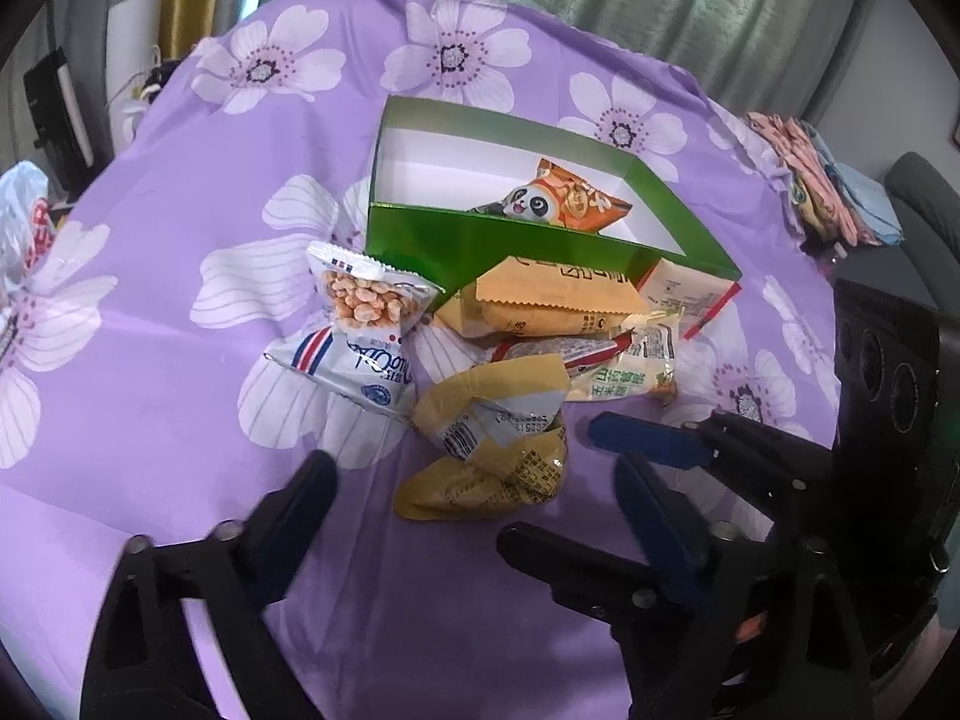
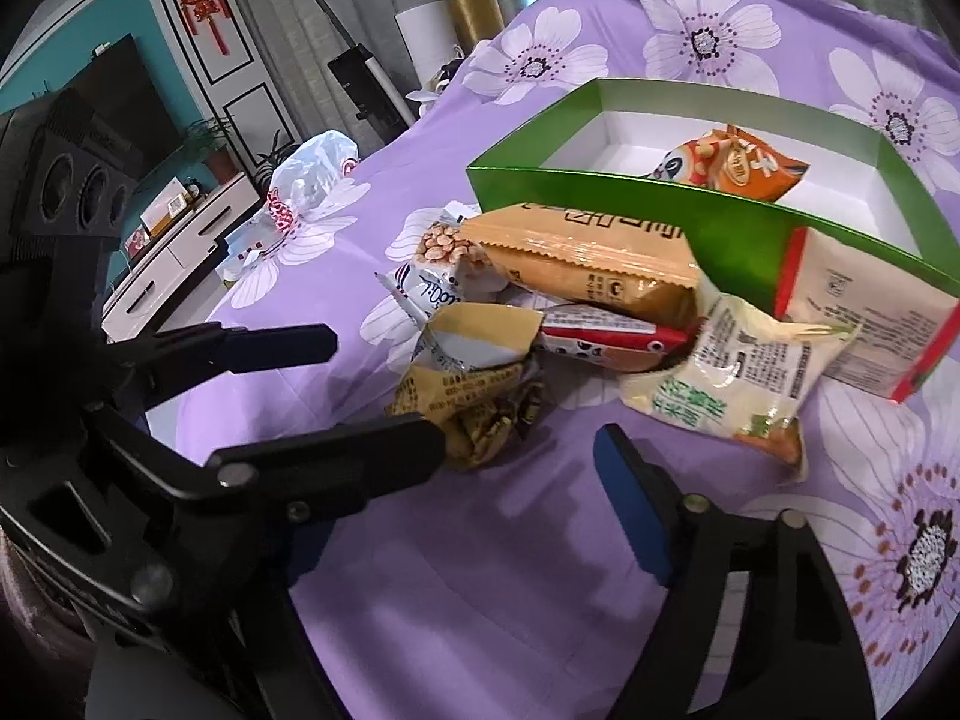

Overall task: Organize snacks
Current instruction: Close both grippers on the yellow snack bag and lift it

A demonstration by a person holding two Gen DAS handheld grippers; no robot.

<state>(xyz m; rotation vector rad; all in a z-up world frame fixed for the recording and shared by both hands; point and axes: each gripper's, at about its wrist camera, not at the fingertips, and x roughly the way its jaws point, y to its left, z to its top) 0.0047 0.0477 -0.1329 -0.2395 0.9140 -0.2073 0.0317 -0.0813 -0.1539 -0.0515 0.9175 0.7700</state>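
Your left gripper (image 1: 414, 504) sits nearest the camera, its two black fingers spread wide and holding nothing, hovering low over the purple flowered cloth (image 1: 180, 372). Your right gripper (image 2: 516, 438) is likewise spread wide and empty; in the left wrist view it shows at the right edge, its blue pads pointing toward the snacks. Just ahead of both lies a crumpled yellow packet (image 1: 492, 450), twisted and lying on the cloth between the two sets of fingers (its printed text is too small to read). Beyond it the loose snacks form a heap: a white peanut bag (image 1: 360, 330) to the left, a red wrapper (image 2: 606, 333) in the middle, a pale corn snack bag (image 2: 744, 378) to the right, and a long tan packet (image 1: 540, 306) lying across the top, leaning against the box. A cream pouch with red edges (image 2: 870, 324) rests against the box's near right corner. Behind the heap stands the open green box (image 1: 480, 240), white inside, with one orange panda packet (image 1: 564, 198) in it. Farther off, at the left edge of the cloth, lies a white plastic bag (image 2: 312, 174).
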